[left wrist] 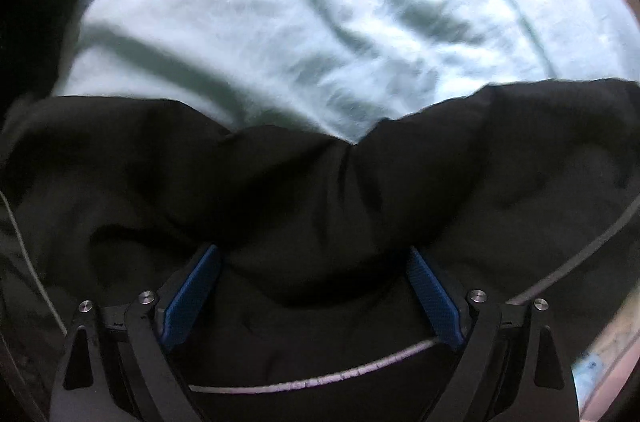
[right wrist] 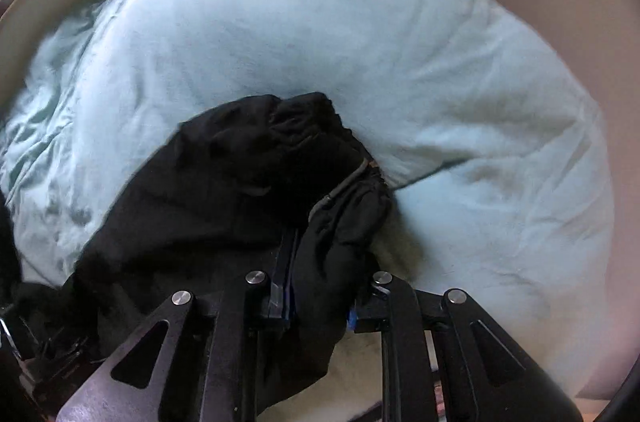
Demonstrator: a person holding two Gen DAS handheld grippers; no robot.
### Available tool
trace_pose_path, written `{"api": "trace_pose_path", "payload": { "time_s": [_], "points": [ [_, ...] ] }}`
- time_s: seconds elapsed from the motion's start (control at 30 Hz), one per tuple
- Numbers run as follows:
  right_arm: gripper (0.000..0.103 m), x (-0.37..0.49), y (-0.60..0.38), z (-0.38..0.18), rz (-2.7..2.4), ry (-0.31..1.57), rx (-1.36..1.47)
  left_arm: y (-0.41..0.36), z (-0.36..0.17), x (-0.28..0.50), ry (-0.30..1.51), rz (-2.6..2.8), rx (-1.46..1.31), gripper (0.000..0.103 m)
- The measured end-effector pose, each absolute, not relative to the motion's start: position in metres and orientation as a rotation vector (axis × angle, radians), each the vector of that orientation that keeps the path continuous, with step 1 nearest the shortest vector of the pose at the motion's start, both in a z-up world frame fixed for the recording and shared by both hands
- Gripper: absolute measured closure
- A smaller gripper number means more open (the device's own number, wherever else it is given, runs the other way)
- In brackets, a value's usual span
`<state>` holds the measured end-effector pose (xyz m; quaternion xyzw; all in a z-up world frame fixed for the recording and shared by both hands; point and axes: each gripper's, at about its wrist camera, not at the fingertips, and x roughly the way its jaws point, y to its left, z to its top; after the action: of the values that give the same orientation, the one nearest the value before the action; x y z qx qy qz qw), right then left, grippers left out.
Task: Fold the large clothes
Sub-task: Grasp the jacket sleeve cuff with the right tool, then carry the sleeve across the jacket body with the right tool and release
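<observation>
Black garment (right wrist: 224, 190) covers right gripper (right wrist: 320, 262) fingertips; contact unclear. Garment runs off frame both views. Duvet (left wrist: 280, 22) blurred, edges cut off.

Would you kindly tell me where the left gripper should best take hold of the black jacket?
Probably on the puffy fold of the black jacket bulging between the open left gripper, pushing straight forward. The right gripper already clamps another bunch.
</observation>
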<state>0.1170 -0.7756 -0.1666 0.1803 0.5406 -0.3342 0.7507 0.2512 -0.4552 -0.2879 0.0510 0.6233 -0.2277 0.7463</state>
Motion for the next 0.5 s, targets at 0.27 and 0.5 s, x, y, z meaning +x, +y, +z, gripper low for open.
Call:
{"api": "trace_pose_path", "payload": {
  "time_s": [0.27,0.5],
  "points": [
    [0.081,0.142,-0.653,-0.122,-0.345,1.103,0.287,-0.365,-0.205,0.244,1.212,-0.484,-0.063,0.010],
    [0.081,0.186,-0.499,-0.148,0.091,1.182,0.271,-0.262,-0.169,0.222,1.144,-0.357,-0.128,0.010]
  ]
}}
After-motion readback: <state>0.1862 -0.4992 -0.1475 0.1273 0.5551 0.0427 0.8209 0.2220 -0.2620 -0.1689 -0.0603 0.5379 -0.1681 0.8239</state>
